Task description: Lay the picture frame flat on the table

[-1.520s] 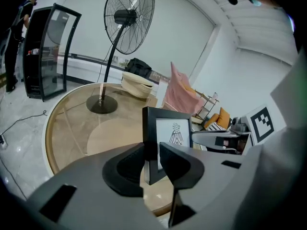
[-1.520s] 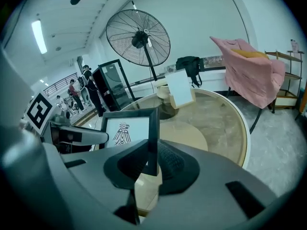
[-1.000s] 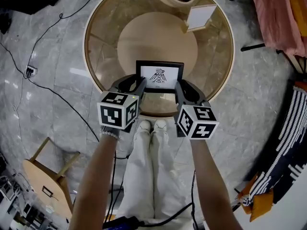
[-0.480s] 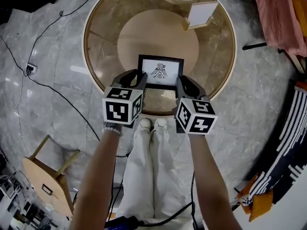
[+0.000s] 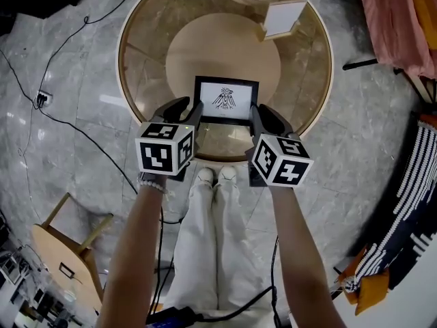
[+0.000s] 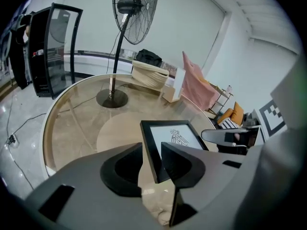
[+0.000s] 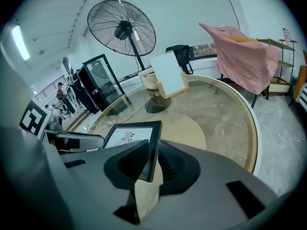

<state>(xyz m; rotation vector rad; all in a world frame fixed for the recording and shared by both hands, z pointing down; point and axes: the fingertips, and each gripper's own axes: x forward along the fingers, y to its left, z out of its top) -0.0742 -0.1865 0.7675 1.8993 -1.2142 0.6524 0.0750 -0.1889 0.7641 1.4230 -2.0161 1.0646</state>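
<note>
**A:** Status nearest the viewer?
**B:** The left gripper (image 5: 184, 109) has just been opening; its jaws stand wide around the picture frame (image 5: 227, 100), at the left edge. The right gripper (image 5: 263, 116) pinches the right edge.
**A:** And beyond?
**B:** The frame seems down, or nearly, on the glass table (image 5: 147, 60). Releasing the right side likely remains.

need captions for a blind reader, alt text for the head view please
A black picture frame is tilted back over a round glass table, seen from above. The right claw grips its right edge; the left claw, jaws just opened, straddles its left edge.
</note>
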